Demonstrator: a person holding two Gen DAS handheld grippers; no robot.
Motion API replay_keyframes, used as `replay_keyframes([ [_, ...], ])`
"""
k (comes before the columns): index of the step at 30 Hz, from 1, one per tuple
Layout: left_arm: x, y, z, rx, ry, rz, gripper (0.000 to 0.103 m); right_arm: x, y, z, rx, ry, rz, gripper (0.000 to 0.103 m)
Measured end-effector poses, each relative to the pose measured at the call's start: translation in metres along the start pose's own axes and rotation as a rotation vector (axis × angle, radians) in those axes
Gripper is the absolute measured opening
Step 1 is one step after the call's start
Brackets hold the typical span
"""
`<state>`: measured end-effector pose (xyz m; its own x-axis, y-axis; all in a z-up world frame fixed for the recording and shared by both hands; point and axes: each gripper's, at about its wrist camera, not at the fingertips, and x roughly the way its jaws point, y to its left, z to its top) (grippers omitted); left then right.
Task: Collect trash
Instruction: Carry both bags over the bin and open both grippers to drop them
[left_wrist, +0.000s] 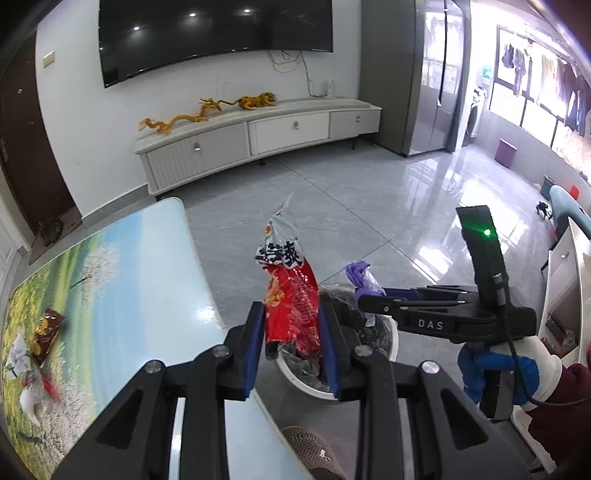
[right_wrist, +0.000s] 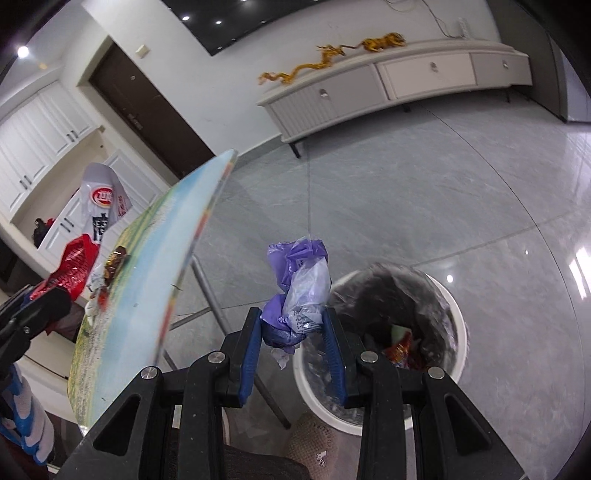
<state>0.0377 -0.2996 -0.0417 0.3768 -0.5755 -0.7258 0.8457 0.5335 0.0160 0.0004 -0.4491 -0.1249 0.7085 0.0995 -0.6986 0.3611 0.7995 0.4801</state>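
Carrying two pieces toward the bin (left_wrist: 384, 354), we risk a miss on the left: the tall red bag (left_wrist: 291, 306) could catch the rim and tip onto the floor. More wrappers (left_wrist: 46, 332) wait on the table (left_wrist: 147, 266). Our left gripper (left_wrist: 291, 332) is clamped on the bag, which hangs above the bin. Our right gripper (right_wrist: 291, 332) pinches the purple wrapper (right_wrist: 299, 291), just left of the bin's rim (right_wrist: 458, 317).
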Motion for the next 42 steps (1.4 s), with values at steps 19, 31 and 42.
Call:
replay_keyframes([
  [19,0.05,-0.011,0.0,-0.017,0.096,-0.07,0.028,0.012,-0.047,-0.013,0.096,0.055,-0.039,0.031],
  [31,0.078,-0.012,0.005,-0.055,0.14,-0.099,0.029,0.015,-0.058,-0.015,0.121,0.072,-0.063,0.031],
  [42,0.104,-0.009,0.011,-0.143,0.18,-0.175,0.031,0.016,-0.069,-0.016,0.156,0.077,-0.078,0.043],
])
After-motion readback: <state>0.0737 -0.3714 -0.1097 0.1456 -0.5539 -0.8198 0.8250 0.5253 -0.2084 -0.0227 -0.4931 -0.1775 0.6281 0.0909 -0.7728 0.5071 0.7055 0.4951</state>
